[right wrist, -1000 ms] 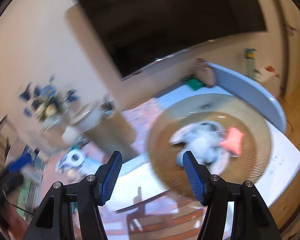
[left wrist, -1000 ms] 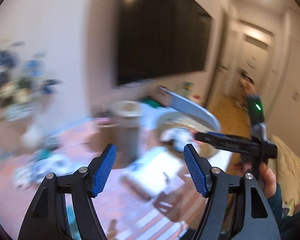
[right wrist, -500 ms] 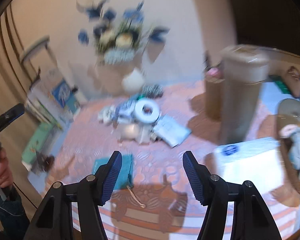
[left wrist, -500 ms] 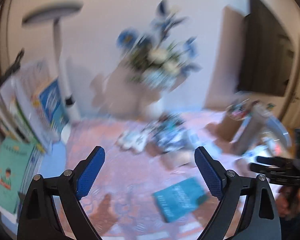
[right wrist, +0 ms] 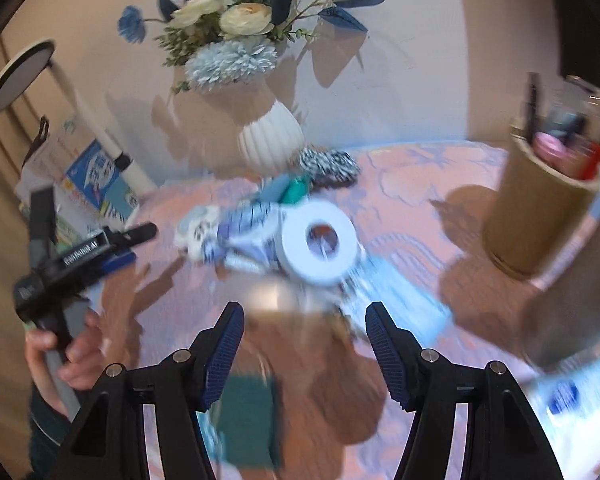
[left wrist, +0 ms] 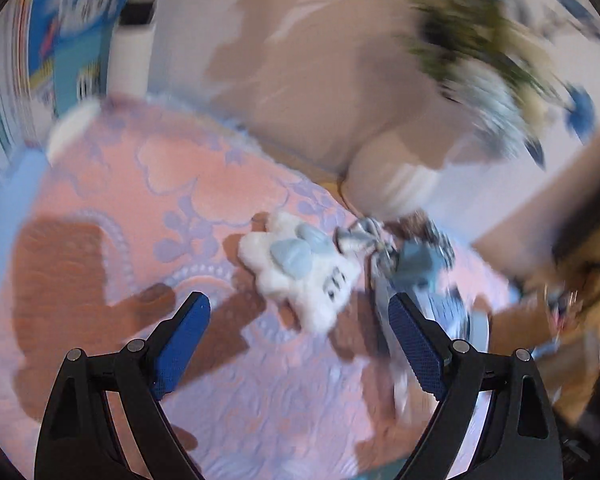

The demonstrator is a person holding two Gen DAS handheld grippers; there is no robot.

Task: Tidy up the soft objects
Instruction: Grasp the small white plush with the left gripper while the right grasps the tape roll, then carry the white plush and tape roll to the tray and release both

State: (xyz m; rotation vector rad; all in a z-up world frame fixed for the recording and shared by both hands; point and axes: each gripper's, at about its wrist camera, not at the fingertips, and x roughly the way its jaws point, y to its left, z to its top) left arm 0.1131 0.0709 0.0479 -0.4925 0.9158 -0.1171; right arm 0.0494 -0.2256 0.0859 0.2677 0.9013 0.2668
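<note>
A white fluffy plush toy with pale blue ears [left wrist: 300,270] lies on the pink patterned cloth [left wrist: 180,200], just beyond my open, empty left gripper [left wrist: 298,334]. To its right lies a blurred heap of blue and grey soft items [left wrist: 416,264]. In the right wrist view the same heap [right wrist: 240,232] lies mid-table with a white tape roll [right wrist: 320,242] and a black-and-white striped soft item [right wrist: 328,164]. My right gripper [right wrist: 304,336] is open and empty, short of the heap. The left gripper [right wrist: 84,252] shows there at the left, held in a hand.
A white ribbed vase with blue and white flowers [right wrist: 270,142] stands behind the heap. A tan cylinder holder with pens [right wrist: 540,212] stands at the right. A teal book [right wrist: 248,420] lies near my right fingers. Books [right wrist: 96,180] lean at the left wall.
Both grippers have swung left and down from the basket and TV side to the heap by the vase. The left gripper has closed in on the white plush. Both stay open.
</note>
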